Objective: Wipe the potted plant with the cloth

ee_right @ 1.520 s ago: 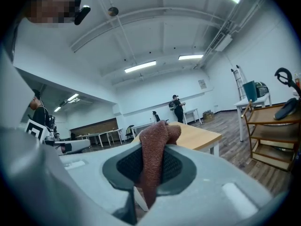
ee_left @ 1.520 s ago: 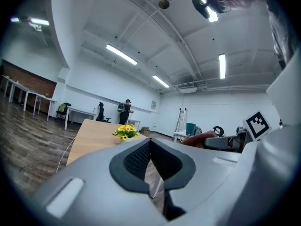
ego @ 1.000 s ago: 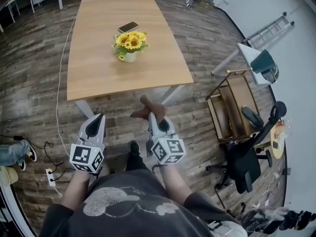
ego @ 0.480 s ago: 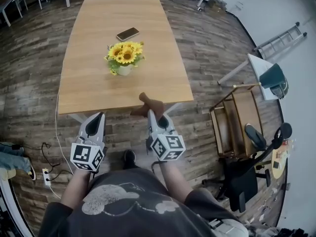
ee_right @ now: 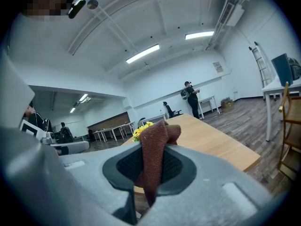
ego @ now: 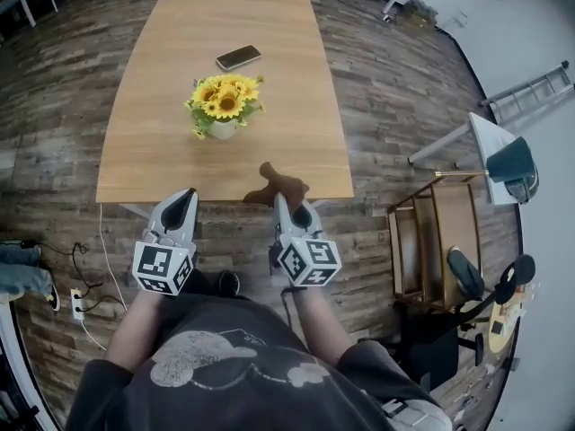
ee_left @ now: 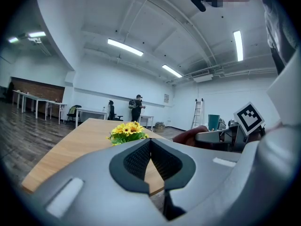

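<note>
Cloth (ego: 277, 187), brown and coarsely knitted, sticks up in a bunched fold from the right gripper (ego: 286, 203). Its dark cross-hatched pads are clamped on the fabric, and one end hangs below the jaws. The left gripper (ego: 184, 197) has its smooth grey jaws pressed together with nothing between them. Both hover at the near edge of the table (ego: 153, 169), a long rectangular top of pale, smooth wood. The plant (ego: 223, 101), a tight round bunch of yellow blooms and green leaves in a small white pot (ego: 223, 129), stands near the table's middle, well apart from the cloth, with only bare tabletop between them. A flat dark phone (ego: 238, 57) lies beyond it. On the weathered plank floor (ego: 377, 88) to the right stand a wooden cart (ego: 431, 241) and a black chair (ego: 467, 290). A ladder (ego: 539, 83) lies farther off.
</note>
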Tool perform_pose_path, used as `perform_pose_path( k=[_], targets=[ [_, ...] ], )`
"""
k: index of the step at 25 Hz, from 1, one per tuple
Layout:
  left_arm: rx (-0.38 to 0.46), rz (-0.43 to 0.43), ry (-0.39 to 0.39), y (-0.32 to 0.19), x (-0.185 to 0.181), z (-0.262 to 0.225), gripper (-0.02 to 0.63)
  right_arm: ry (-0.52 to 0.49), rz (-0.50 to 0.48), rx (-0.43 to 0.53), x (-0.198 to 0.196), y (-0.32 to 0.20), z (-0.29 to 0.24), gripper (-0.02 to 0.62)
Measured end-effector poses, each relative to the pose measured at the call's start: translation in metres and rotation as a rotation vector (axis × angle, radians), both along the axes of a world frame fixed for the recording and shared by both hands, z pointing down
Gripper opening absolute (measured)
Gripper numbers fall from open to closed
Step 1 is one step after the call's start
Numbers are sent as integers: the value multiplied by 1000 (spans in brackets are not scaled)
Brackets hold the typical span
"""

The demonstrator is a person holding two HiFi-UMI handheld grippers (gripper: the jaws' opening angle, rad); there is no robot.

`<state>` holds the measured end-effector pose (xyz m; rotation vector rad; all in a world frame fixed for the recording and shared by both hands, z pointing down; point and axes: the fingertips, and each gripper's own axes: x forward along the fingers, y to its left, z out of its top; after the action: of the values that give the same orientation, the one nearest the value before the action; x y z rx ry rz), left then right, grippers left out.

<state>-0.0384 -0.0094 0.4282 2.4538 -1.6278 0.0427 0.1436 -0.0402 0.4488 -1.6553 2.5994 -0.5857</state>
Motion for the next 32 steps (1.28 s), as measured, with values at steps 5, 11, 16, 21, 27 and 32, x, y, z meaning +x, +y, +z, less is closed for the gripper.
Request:
perform_pose_path(
  k=[5, 11, 16, 21, 27, 32],
  targets=[
    [-22, 18, -9, -21, 8, 10, 20, -4, -7, -23, -1, -12, 10, 44],
    [-58, 60, -1, -49, 18, 28, 51, 5, 29, -36, 6, -29, 14, 44],
    [-95, 110, 8, -80, 29, 49, 96, 37, 65, -58, 15, -57, 19, 44],
    [-126, 151, 6, -112, 40, 74, 264, 63, 100, -75, 15, -86, 22, 44],
    [-143, 121, -64, -156, 23, 105, 475, 81, 124, -90, 5, -120, 25, 44],
    [-208, 83, -85, -181, 6, 126, 559, 104, 152, -100, 0, -142, 31, 44]
  ],
)
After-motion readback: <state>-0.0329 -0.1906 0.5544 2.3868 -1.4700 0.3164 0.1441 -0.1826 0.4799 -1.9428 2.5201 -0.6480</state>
